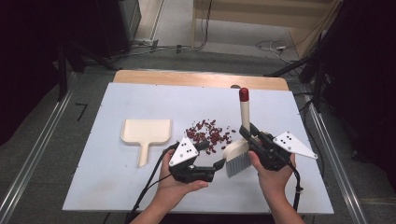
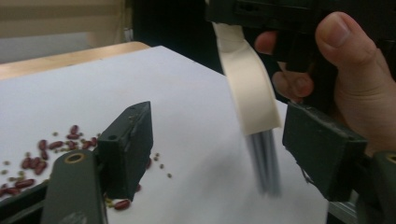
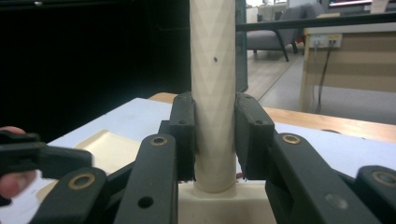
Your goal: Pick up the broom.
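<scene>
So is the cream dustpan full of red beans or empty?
Empty. The cream dustpan lies bare on the white table; the red beans sit scattered beside it.

A cream dustpan (image 1: pixel 145 133) lies flat on the white table (image 1: pixel 116 186), handle toward the near edge. Just right of the dustpan, red beans (image 1: pixel 209 131) lie scattered in a loose patch. Beyond the dustpan, past the table's far edge, cables (image 1: pixel 201 44) trail across the grey floor (image 1: pixel 187 58).

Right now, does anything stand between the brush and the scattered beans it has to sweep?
Nothing visible lies on the sheet between the brush, held by the right gripper, and the beans. The left gripper hovers just beside the bristles, jaws apart.
</scene>
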{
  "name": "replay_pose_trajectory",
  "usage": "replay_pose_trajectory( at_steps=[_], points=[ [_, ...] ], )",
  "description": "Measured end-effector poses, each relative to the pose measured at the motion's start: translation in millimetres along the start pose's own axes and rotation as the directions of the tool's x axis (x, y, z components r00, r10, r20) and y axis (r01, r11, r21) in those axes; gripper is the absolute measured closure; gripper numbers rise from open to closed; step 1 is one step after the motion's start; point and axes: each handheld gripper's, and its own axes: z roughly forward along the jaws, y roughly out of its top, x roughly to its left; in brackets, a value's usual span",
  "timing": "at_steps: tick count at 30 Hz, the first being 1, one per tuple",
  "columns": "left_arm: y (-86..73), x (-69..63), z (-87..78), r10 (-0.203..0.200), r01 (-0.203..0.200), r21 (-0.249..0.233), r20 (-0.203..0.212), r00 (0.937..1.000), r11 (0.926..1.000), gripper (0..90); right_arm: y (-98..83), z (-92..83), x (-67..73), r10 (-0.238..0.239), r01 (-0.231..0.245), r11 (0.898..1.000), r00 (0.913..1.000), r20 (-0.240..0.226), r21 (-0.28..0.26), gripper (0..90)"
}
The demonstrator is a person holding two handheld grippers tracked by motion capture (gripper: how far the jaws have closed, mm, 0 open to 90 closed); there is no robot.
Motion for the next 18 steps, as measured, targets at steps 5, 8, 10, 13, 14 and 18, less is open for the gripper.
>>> replay_pose_trajectory(
  at_steps=[5, 8, 10, 13, 14, 18],
  points=[
    [-0.2, -1.2, 4.3, -0.034, 0.033, 0.013, 0.035, 0.9988, 0.9994, 35.1, -0.6, 4.0, 17.6, -0.04, 0.039, 0.999, 0.9988, -0.028, -0.011, 69.9],
    [-0.2, -1.4, 5.6, -0.045, 0.045, 0.01, 0.037, 0.9983, 0.9989, 43.0, -1.6, 5.1, 27.2, -0.057, 0.056, 0.998, 0.9975, -0.042, -0.013, 69.8],
    [-0.3, -0.2, 6.9, -0.067, 0.066, 0.022, 0.042, 0.9969, 0.9976, 48.3, -2.4, 5.4, 32.8, -0.068, 0.067, 0.998, 0.9967, -0.044, -0.018, 69.8],
    [-0.8, -0.3, 7.8, -0.074, 0.072, 0.035, 0.053, 0.9958, 0.9968, 55.9, -3.3, 5.5, 39.6, -0.096, 0.096, 0.995, 0.9949, -0.03, -0.023, 69.8],
    [-0.8, -0.5, 8.2, -0.081, 0.078, 0.037, 0.057, 0.9951, 0.9962, 57.9, -3.6, 5.9, 40.8, -0.104, 0.104, 0.994, 0.9942, -0.026, -0.027, 69.8],
    [-0.8, 1.1, 8.3, -0.09, 0.087, 0.043, 0.063, 0.9939, 0.9953, 65.8, -5.2, 6.3, 42.8, -0.109, 0.108, 0.994, 0.9939, -0.02, -0.03, 69.8]
  ],
)
